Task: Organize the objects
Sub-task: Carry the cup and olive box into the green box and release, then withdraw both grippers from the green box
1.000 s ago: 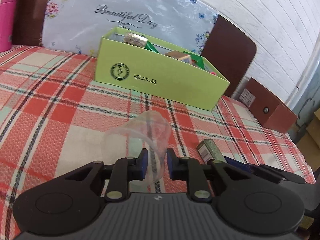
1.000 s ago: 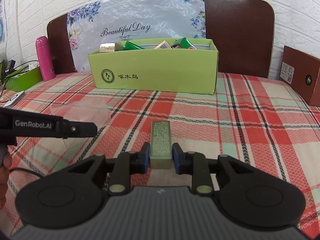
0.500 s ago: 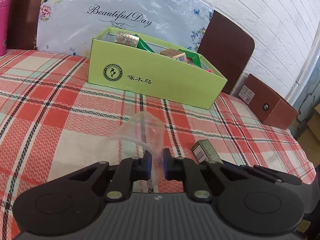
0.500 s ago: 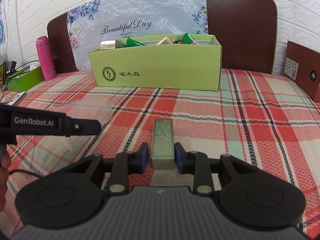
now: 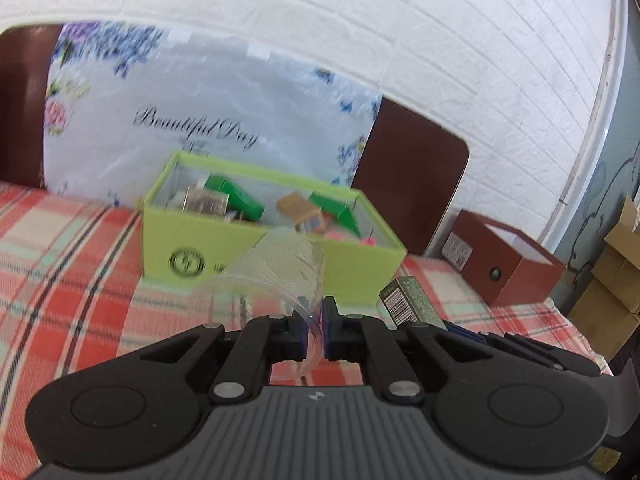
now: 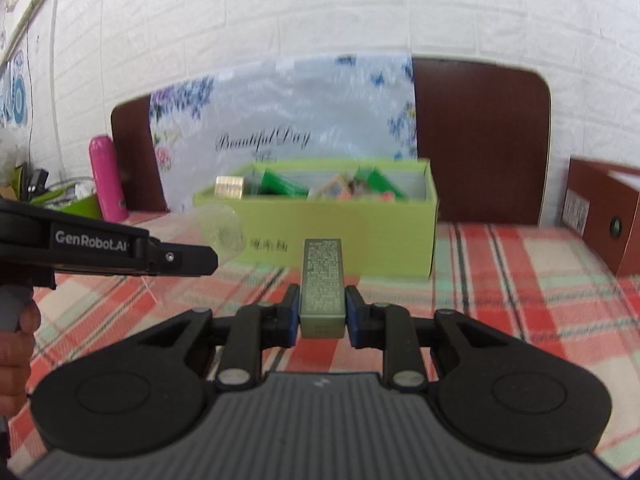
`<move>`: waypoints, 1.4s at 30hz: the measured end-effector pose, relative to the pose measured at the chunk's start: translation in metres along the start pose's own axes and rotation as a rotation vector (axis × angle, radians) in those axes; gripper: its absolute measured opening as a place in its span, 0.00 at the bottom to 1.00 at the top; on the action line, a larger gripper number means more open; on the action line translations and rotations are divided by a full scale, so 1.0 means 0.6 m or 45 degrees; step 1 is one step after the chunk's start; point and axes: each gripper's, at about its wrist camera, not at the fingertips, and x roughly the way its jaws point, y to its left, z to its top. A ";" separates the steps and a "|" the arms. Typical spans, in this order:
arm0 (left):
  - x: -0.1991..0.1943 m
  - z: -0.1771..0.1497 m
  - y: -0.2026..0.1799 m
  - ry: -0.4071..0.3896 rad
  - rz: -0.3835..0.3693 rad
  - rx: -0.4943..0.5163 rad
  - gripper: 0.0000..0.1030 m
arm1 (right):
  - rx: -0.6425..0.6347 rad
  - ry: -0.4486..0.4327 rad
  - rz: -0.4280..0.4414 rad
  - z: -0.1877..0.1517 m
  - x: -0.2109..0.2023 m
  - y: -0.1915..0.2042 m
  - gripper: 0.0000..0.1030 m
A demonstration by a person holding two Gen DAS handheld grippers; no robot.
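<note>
My left gripper is shut on the rim of a clear plastic cup, which hangs tilted above the checked cloth. My right gripper is shut on a small olive-green box, held lengthwise off the cloth; the same small box shows at the right of the left wrist view. Ahead of both stands the open lime-green carton, with several small packages inside. The left gripper's arm and the cup appear at the left of the right wrist view.
A red, white and green checked cloth covers the surface. A brown box sits at the right, a pink bottle and a green tray at the far left. A flowered plastic sheet leans on dark headboards.
Both grippers have risen off the cloth, lifting the cup and the small box. The left jaws closed from loosely around the cup's rim to pinching it.
</note>
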 end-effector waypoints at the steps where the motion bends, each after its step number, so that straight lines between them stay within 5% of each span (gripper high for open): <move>1: 0.005 0.013 -0.002 -0.009 -0.012 0.001 0.05 | -0.010 -0.021 -0.009 0.013 0.004 -0.004 0.22; 8: 0.079 0.109 -0.002 -0.018 -0.009 -0.007 0.05 | -0.039 -0.147 -0.087 0.091 0.075 -0.046 0.22; 17: 0.181 0.179 0.015 -0.039 0.001 0.023 0.05 | -0.054 -0.150 -0.140 0.143 0.204 -0.089 0.22; 18: 0.193 0.177 0.020 -0.033 -0.003 0.038 0.12 | -0.049 -0.140 -0.124 0.143 0.220 -0.093 0.22; 20: 0.207 0.165 0.035 0.013 0.027 0.031 0.51 | -0.041 -0.084 -0.088 0.135 0.248 -0.100 0.40; 21: 0.206 0.156 0.042 0.018 0.059 0.015 0.73 | -0.033 -0.070 -0.090 0.127 0.253 -0.102 0.57; 24: 0.181 0.121 0.056 -0.029 0.078 0.031 0.76 | -0.064 -0.122 -0.093 0.093 0.239 -0.096 0.73; 26: 0.164 0.105 0.054 -0.045 0.084 0.055 0.76 | -0.098 -0.180 -0.130 0.074 0.222 -0.088 0.93; 28: 0.145 0.094 0.045 -0.076 0.095 0.110 0.77 | -0.122 -0.206 -0.158 0.062 0.206 -0.078 1.00; 34: 0.092 0.086 0.027 -0.090 0.132 0.087 0.79 | -0.078 -0.138 -0.130 0.065 0.163 -0.064 1.00; 42: -0.019 0.025 -0.017 -0.017 0.416 0.137 0.91 | 0.014 0.002 -0.142 0.053 0.042 -0.030 1.00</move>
